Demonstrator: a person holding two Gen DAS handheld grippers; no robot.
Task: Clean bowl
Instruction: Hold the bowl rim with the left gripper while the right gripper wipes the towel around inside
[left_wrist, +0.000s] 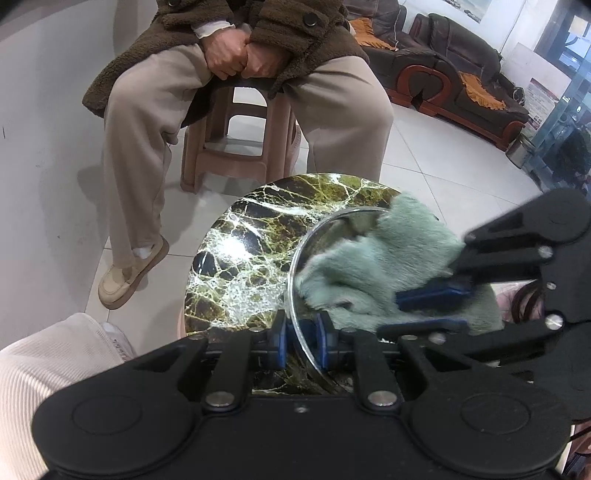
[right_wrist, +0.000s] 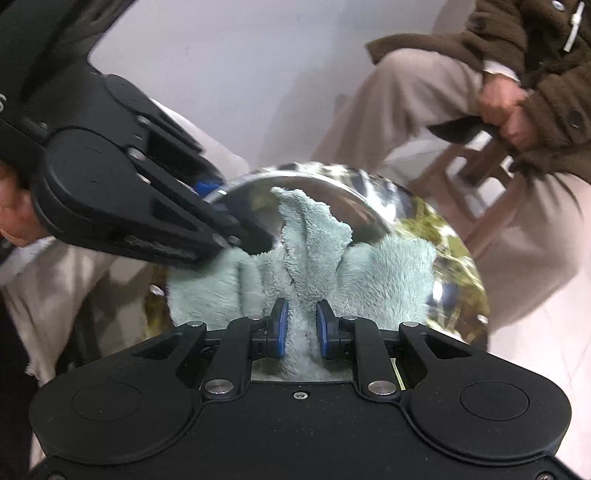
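Observation:
A shiny steel bowl (left_wrist: 300, 254) stands on a small round marble table (left_wrist: 251, 251). My left gripper (left_wrist: 301, 332) is shut on the bowl's near rim, one blue pad inside and one outside. A fluffy pale green cloth (left_wrist: 369, 266) fills the bowl. My right gripper (left_wrist: 389, 313) comes in from the right, shut on the cloth. In the right wrist view the right gripper (right_wrist: 300, 325) pinches a fold of the cloth (right_wrist: 388, 273) inside the bowl (right_wrist: 351, 206). There the left gripper (right_wrist: 216, 194) clamps the rim at the upper left.
A person in a brown coat and beige trousers (left_wrist: 140, 122) sits on a plastic stool (left_wrist: 229, 147) just beyond the table. Dark leather sofas (left_wrist: 461, 66) line the far right. A white-sleeved knee (left_wrist: 48, 369) is at the lower left. The floor is pale tile (left_wrist: 424, 158).

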